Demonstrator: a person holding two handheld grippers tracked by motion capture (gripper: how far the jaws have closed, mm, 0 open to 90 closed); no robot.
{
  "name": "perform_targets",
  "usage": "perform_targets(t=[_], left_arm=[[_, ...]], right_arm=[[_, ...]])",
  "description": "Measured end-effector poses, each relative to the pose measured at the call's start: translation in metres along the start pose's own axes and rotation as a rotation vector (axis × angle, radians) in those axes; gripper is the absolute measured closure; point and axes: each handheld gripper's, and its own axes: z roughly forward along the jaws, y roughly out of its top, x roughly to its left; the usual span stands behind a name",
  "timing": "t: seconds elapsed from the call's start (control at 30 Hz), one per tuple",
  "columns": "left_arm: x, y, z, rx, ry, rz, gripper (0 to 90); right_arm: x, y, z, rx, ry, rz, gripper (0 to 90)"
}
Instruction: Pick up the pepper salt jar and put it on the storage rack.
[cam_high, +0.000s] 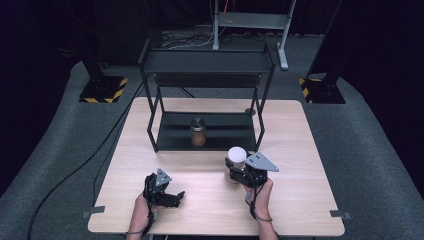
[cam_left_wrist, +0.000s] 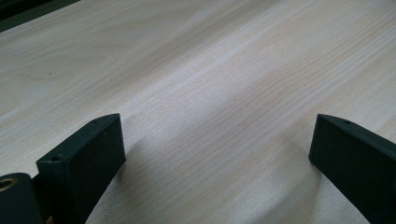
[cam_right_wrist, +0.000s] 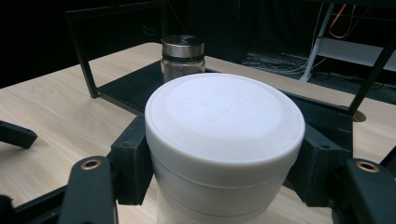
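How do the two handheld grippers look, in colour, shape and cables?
Both the left gripper and the right gripper are black, each topped by a grey three-cornered plate. Their fingers are blocky black pads with small holes. Brass-coloured inserts show near the base. A dark cable trails from each.

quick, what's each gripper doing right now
Left gripper: open, holding nothing, low over the bare table.
Right gripper: shut on the white-lidded jar, jaws against both its sides.
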Motion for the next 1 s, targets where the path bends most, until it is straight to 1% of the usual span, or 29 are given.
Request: perform_targets(t=[0.33, 1.0], left_arm=[[0.0, 0.0, 0.0, 0.0, -0.002, 0.0, 3.1], [0.001, 0.001, 0.0, 0.004, -0.006, -0.004, 3.1]], right_arm=[[-0.004, 0.007, 0.009, 0.0, -0.002, -0.003, 33.1], [-0.01, 0.019, 0.022, -0.005, 0.005, -0.004, 33.2]])
